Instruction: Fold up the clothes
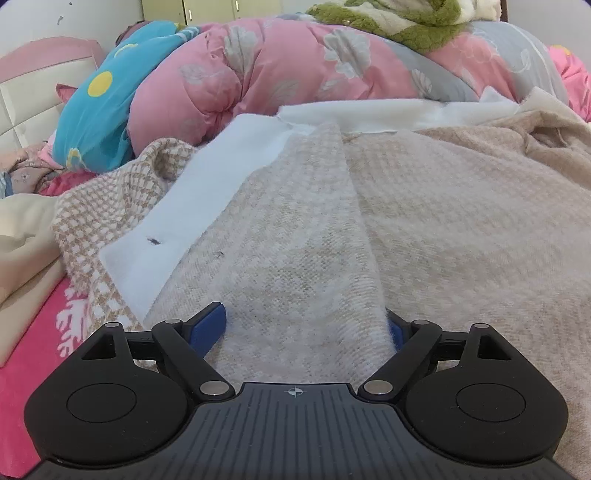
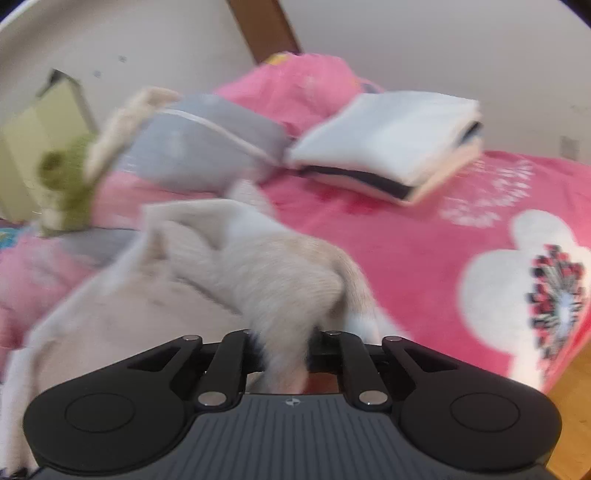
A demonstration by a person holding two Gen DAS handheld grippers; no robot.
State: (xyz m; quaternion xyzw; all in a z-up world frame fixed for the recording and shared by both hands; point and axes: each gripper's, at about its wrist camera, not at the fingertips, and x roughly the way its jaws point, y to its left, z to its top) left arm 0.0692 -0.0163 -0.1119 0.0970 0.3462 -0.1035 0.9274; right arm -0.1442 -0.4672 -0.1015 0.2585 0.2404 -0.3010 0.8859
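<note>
no legible text or labels

Both wrist views close, angled down; share beige garment [image 1: 424, 221], bed.

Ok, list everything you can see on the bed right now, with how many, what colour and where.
coat: one, beige check with white lining, spread across the near bed
quilt: one, pink and grey floral, heaped behind the coat
cushion: one, blue with yellow dots, left of the quilt
blanket: one, green and cream, on top of the quilt
folded clothes: one stack, white with a dark layer, far side of the bed
bedsheet: one, pink with white flowers
left gripper: open, coat between its fingers
right gripper: shut on coat
</note>
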